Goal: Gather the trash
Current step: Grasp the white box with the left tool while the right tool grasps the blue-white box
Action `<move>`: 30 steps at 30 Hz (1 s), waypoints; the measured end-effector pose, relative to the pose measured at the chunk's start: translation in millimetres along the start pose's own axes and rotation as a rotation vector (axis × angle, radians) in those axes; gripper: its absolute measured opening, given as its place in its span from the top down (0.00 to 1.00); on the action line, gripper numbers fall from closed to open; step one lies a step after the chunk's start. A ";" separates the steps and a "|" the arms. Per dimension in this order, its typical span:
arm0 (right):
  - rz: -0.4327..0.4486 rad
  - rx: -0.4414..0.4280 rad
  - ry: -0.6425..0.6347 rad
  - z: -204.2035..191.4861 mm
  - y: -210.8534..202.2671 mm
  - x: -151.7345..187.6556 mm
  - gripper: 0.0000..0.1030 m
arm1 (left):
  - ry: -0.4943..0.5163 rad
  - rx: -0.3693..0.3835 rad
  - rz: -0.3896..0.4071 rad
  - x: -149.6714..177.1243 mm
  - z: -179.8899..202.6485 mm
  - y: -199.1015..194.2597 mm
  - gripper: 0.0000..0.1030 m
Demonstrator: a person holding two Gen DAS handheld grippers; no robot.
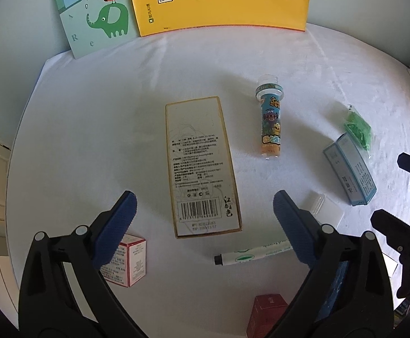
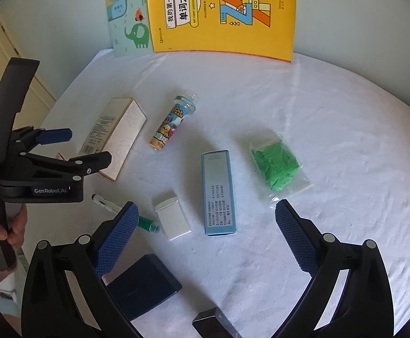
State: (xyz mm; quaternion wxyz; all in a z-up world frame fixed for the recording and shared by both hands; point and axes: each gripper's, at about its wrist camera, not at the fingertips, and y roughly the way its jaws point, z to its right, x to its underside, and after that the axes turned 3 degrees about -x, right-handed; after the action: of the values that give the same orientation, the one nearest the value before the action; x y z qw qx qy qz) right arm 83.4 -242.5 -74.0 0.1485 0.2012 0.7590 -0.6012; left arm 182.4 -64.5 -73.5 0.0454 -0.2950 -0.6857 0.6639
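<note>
My left gripper (image 1: 205, 222) is open and empty above a long white carton with a barcode (image 1: 202, 166), which lies flat on the white cloth; the gripper also shows at the left of the right wrist view (image 2: 64, 146). My right gripper (image 2: 205, 231) is open and empty above a pale blue carton (image 2: 219, 194). An empty cartoon-printed bottle (image 1: 269, 121) (image 2: 174, 121) lies on its side. A clear bag of green bits (image 2: 278, 166) (image 1: 358, 129) lies to the right. A small white and red box (image 1: 128, 262) sits under my left finger.
A green marker (image 1: 250, 256) (image 2: 126, 214), a small white block (image 2: 172, 215), a dark blue case (image 2: 145, 287), a red box (image 1: 266, 312) and a black box (image 2: 213, 324) lie near. A yellow book (image 2: 221, 14) and an elephant notebook (image 1: 97, 17) lean on the back wall.
</note>
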 end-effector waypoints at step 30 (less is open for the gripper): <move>0.018 -0.018 -0.027 0.9 -6.8 -5.7 0.70 | -0.028 0.070 -0.001 -1.4 -12.2 2.2 0.54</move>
State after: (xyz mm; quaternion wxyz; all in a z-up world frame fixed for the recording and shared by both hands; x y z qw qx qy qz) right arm 85.1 -245.4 -65.8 0.1659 0.1987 0.7605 -0.5956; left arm 189.9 -54.4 -73.7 0.0466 -0.2834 -0.6628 0.6915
